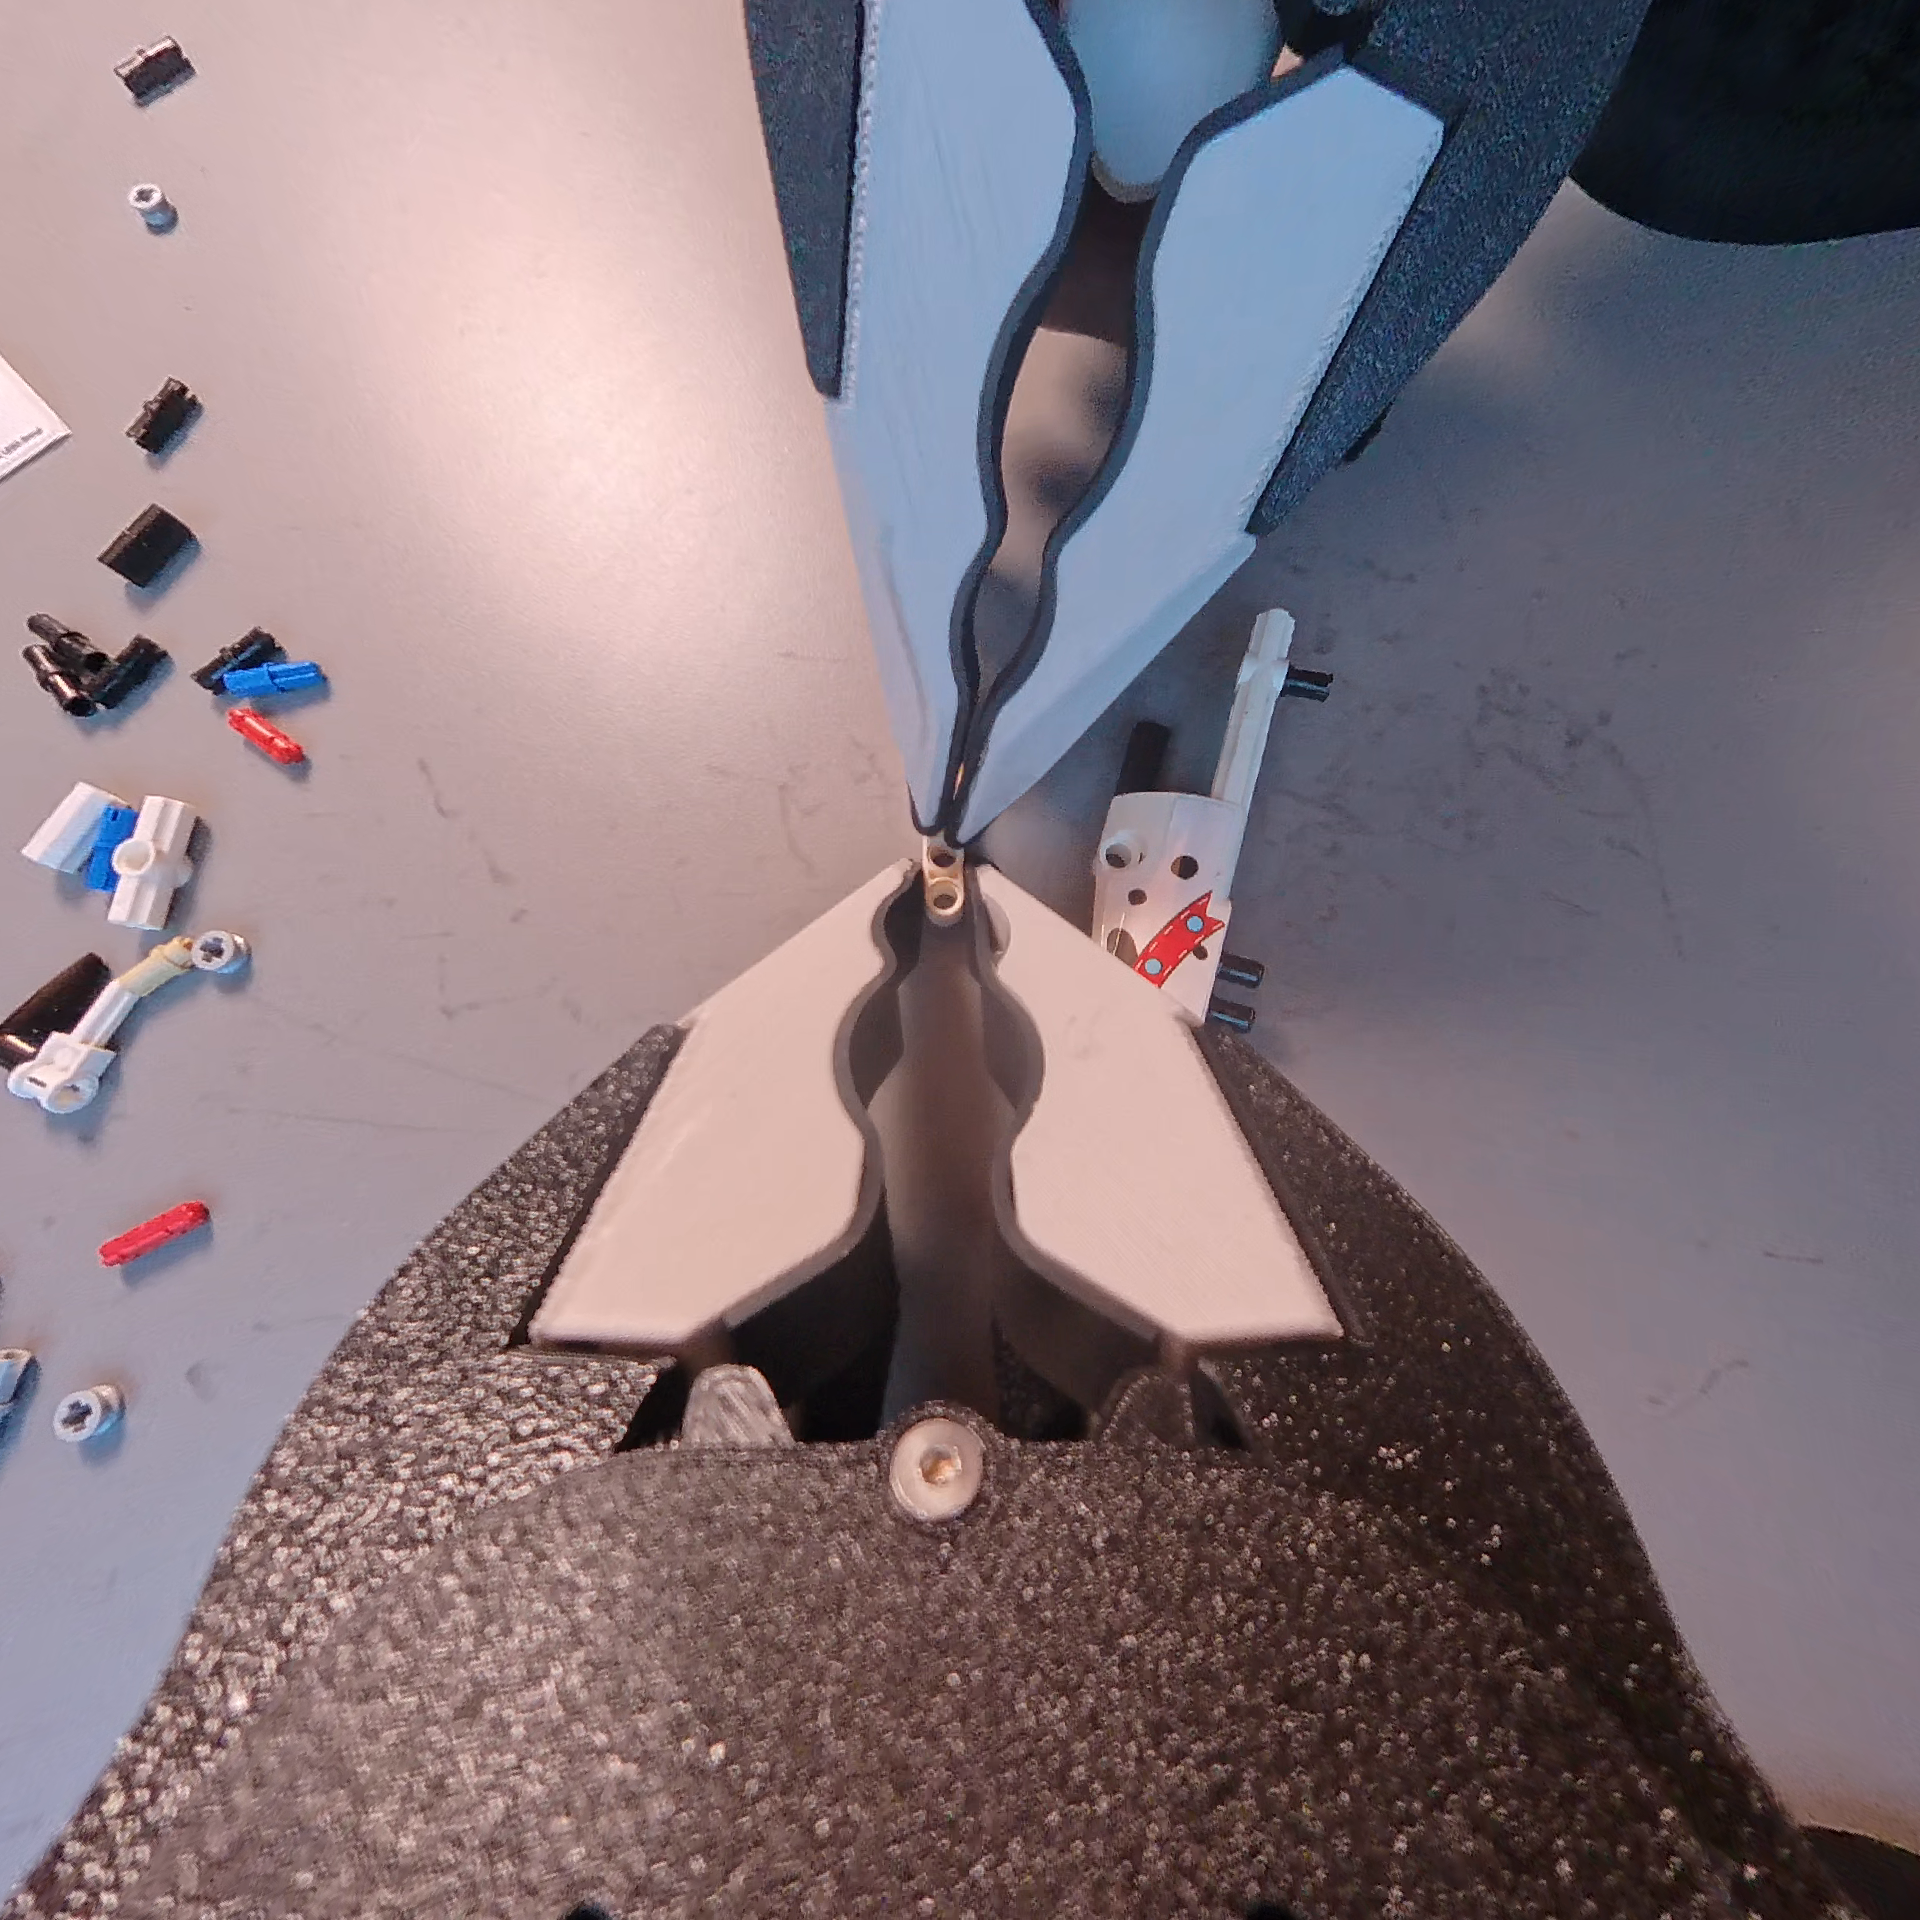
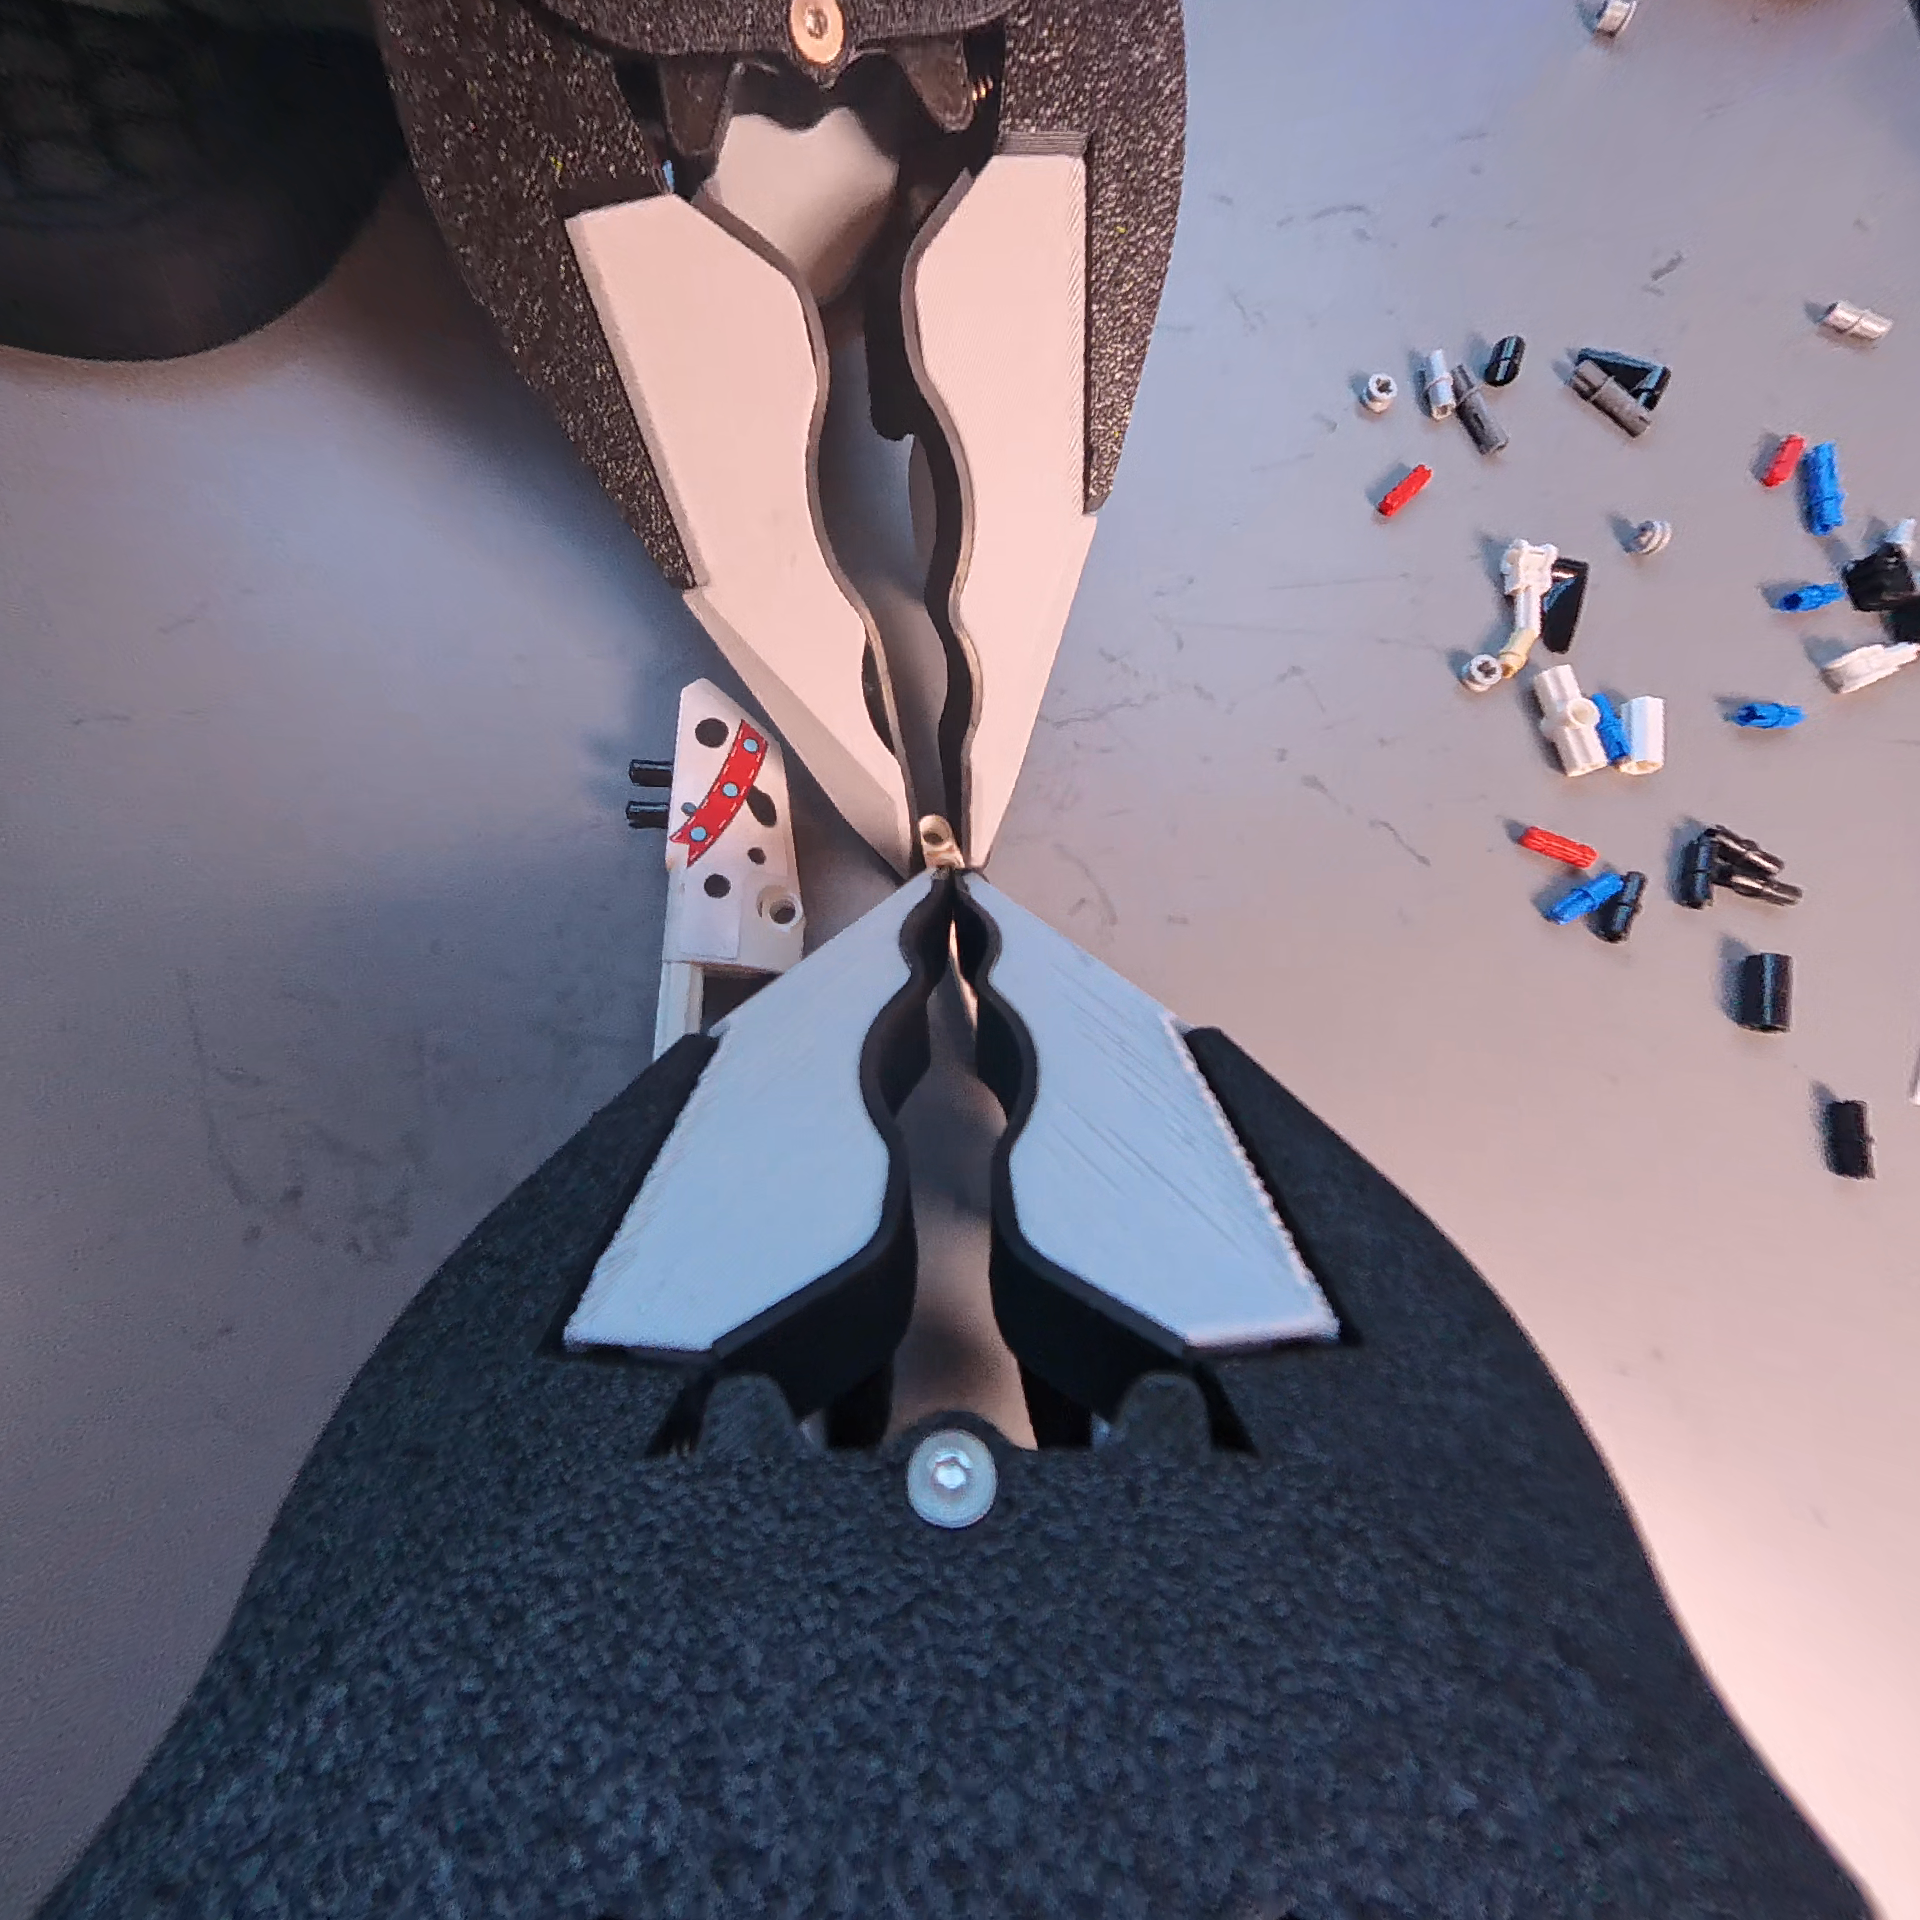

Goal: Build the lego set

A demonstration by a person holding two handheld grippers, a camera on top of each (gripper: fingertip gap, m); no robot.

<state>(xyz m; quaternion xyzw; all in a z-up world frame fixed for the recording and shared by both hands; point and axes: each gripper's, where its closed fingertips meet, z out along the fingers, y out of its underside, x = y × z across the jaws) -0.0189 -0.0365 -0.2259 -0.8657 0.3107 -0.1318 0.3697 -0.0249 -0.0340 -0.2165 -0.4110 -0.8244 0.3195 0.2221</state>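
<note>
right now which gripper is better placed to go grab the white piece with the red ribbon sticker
Hard to separate them: the left gripper and right gripper both pinch the tan connector, and the white panel lies just beside both tips. Whichever releases the connector first, perhaps the right.

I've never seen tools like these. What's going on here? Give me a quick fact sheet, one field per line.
Setting: grey table with small plastic building pieces
Left gripper: shut on a small tan piece
Right gripper: fingers closed at the other end of the same tan piece
Position of grippers: tip to tip, facing each other
Partly built part: white block with a red ribbon sticker, lying beside the tips
Loose pieces: black, blue, red and white bits, scattered to the left gripper's side
</note>
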